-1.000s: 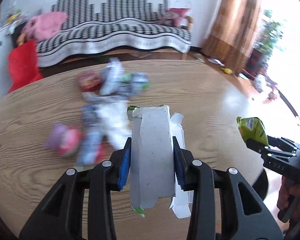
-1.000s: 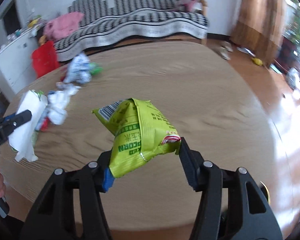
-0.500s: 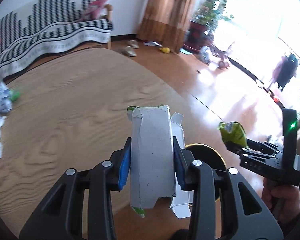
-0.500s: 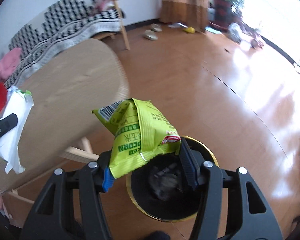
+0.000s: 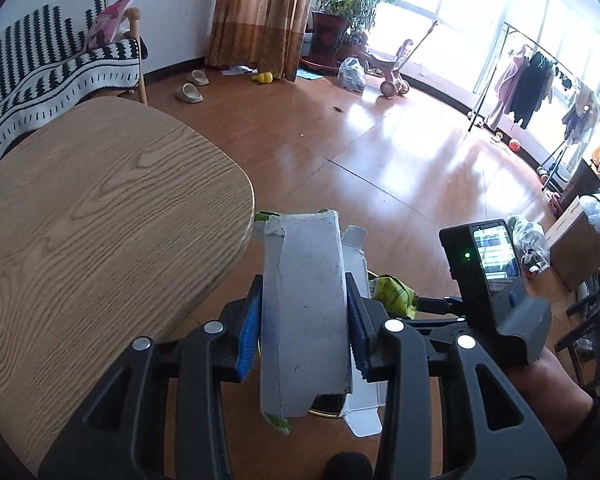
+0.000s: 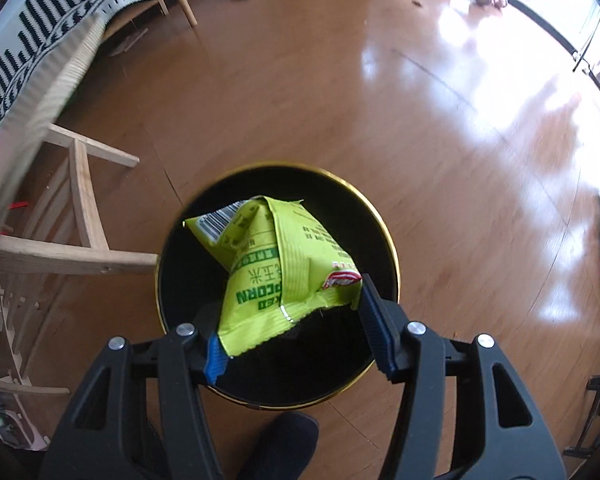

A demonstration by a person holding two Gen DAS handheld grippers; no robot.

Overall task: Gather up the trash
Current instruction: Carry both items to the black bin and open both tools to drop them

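Observation:
My left gripper (image 5: 304,328) is shut on a flattened white carton (image 5: 304,312) and holds it off the table's right edge, above the floor. My right gripper (image 6: 292,328) is shut on a lime-green popcorn bag (image 6: 276,268) and holds it right over the open mouth of a black bin with a gold rim (image 6: 388,232) on the floor. In the left wrist view the right gripper's body (image 5: 496,292) and the green bag (image 5: 392,290) show just right of the carton, with a sliver of the bin rim (image 5: 324,413) below.
The wooden oval table (image 5: 100,220) is at the left; its leg frame (image 6: 84,216) stands next to the bin. A striped sofa (image 5: 40,72), slippers (image 5: 190,92), a plant pot, a tricycle and a clothes rack stand further off on the wood floor. A shoe toe (image 6: 284,444) is below the bin.
Both grippers swung right, off the table and away from the trash pile. The right gripper with the green bag has come over the bin; the left follows with the carton.

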